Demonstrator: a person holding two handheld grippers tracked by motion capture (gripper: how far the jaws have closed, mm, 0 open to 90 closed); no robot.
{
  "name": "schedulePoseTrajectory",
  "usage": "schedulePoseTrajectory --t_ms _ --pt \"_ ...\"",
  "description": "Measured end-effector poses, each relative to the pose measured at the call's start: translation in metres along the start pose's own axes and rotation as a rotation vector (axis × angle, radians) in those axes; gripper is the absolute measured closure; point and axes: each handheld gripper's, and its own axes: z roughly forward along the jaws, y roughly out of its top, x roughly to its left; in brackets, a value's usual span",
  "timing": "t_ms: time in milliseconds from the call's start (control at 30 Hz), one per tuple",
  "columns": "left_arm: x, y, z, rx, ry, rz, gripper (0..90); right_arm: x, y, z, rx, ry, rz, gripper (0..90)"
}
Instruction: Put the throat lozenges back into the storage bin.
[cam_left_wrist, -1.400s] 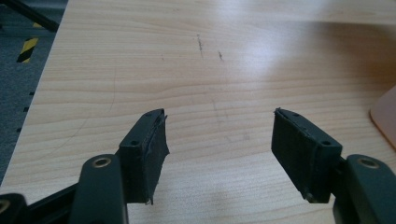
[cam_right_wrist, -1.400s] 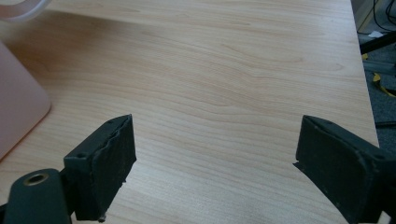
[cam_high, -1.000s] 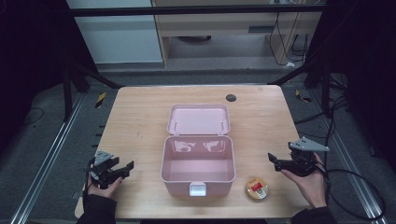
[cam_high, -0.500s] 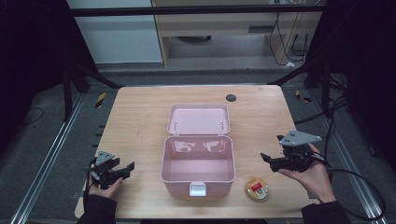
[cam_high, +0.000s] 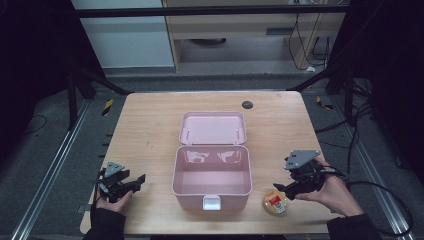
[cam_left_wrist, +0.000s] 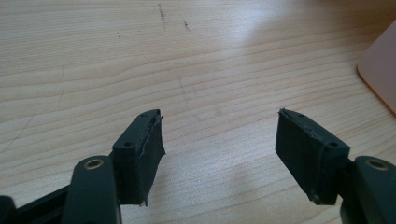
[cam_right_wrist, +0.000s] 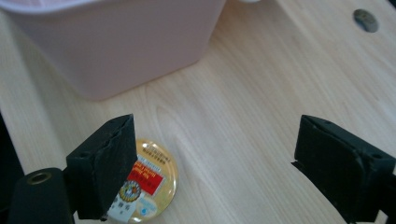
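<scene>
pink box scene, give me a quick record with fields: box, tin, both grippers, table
box: pink box open and empty, lid laid back flat behind it, white latch at its front
tin: small round yellow tin with a red label, on the table right of the box's front corner, apart from it
right gripper: right gripper open, above the table with the tin by one jaw, holding nothing
left gripper: left gripper open, low over bare wood left of the box
table: wooden table, dark round hole near the far edge
</scene>
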Motion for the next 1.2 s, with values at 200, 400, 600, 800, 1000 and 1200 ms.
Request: schedulePoseTrajectory --t_ms 200,400,600,800,1000,1200 --pt "-0.001 0.000 0.001 0.007 0.000 0.012 31.4 0.005 -0.001 0.004 0.049 0.041 -0.033 12.8" --pt "-0.001 0.000 0.001 0.008 0.001 0.018 31.4 0.011 -0.002 0.011 0.107 0.070 -0.072 12.4" --pt "-0.002 0.000 0.001 0.012 0.000 0.025 31.4 0.017 -0.005 0.020 0.156 0.109 -0.105 11.9" --pt "-0.003 0.000 0.002 0.019 0.004 0.032 31.4 0.023 -0.012 0.031 0.195 0.160 -0.134 11.6" --pt "-0.002 0.000 0.002 0.021 0.004 0.035 31.4 0.027 -0.018 0.040 0.231 0.189 -0.154 10.6" --pt "-0.002 0.000 0.002 0.022 0.005 0.036 31.4 0.031 -0.018 0.047 0.263 0.211 -0.180 9.5"
